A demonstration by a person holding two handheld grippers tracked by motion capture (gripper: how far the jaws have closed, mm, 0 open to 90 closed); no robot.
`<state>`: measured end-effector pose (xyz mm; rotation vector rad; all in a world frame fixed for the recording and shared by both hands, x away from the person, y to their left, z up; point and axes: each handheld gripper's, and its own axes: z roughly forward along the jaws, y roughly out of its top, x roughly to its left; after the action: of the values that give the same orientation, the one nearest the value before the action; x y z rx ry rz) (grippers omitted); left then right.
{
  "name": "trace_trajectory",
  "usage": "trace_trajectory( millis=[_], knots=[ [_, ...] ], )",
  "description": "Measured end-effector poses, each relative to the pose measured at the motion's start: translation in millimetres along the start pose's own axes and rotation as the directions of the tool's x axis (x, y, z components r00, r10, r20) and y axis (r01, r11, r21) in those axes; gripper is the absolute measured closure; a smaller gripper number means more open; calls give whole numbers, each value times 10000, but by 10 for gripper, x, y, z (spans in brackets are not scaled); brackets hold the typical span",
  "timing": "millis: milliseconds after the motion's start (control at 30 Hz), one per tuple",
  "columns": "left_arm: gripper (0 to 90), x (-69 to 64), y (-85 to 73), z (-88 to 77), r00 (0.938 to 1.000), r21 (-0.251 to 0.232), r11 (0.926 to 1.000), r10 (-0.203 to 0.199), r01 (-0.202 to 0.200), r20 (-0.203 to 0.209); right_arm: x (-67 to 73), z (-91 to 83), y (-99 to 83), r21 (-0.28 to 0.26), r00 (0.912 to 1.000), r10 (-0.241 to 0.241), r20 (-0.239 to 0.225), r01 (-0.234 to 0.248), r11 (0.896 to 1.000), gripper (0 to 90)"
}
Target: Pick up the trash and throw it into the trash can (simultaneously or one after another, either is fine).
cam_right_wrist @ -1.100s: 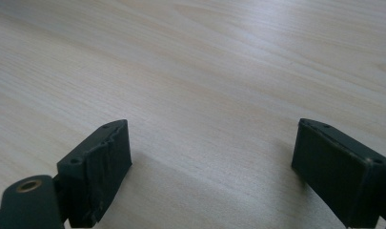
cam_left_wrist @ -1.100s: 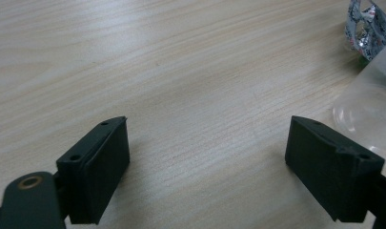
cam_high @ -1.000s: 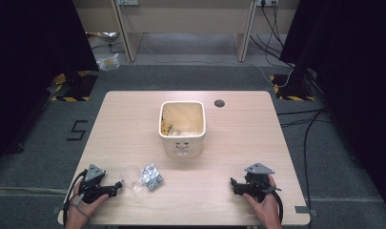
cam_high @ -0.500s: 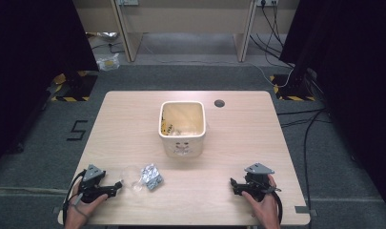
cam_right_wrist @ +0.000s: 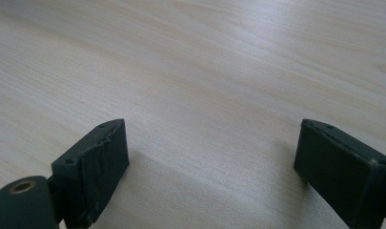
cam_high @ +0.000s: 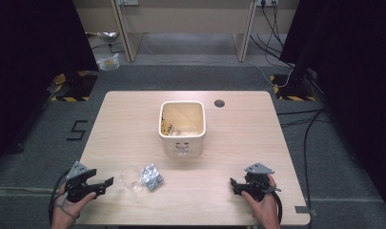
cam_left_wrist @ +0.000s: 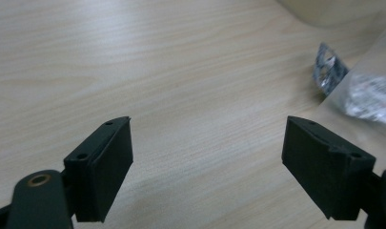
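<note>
At the table's near edge the left gripper [cam_high: 107, 181] and right gripper [cam_high: 233, 183] rest with jaws spread wide, holding nothing; just beyond the left jaws lie a clear plastic wrapper [cam_high: 128, 177] and a foil packet [cam_high: 151, 176]; farther off stands a cream bin [cam_high: 182, 129].

Left tool [cam_high: 108, 181] near foil wrapper [cam_high: 151, 176] (clear wrapper [cam_high: 129, 177] between); right tool [cam_high: 233, 184] apart.
</note>
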<state>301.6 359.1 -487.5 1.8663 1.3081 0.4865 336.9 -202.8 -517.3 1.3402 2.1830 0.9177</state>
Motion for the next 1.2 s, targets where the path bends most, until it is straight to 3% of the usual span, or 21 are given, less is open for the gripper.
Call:
trace_trajectory(
  millis=[133,467,733,900,1200],
  knots=[
    [170,-38,57,-85,9999,-226,9997,-36,39,138,0,0,0,1,10000,0,3,0,10000,112],
    [170,-152,189,-117,9985,-354,9990,298,-282,453,-1,0,3,36,10000,36,4,-36,10000,108],
    [168,-337,444,-177,9937,-773,9947,738,-673,843,-6,5,8,55,10000,24,-2,-24,10000,102],
    [168,-451,558,-129,9895,-709,9938,934,-859,1101,-6,5,8,61,10000,26,-1,-26,10000,103],
    [235,-543,564,27,9842,-279,9942,1072,-1043,1408,-6,7,8,46,10000,26,1,-26,10000,102]
  ],
)
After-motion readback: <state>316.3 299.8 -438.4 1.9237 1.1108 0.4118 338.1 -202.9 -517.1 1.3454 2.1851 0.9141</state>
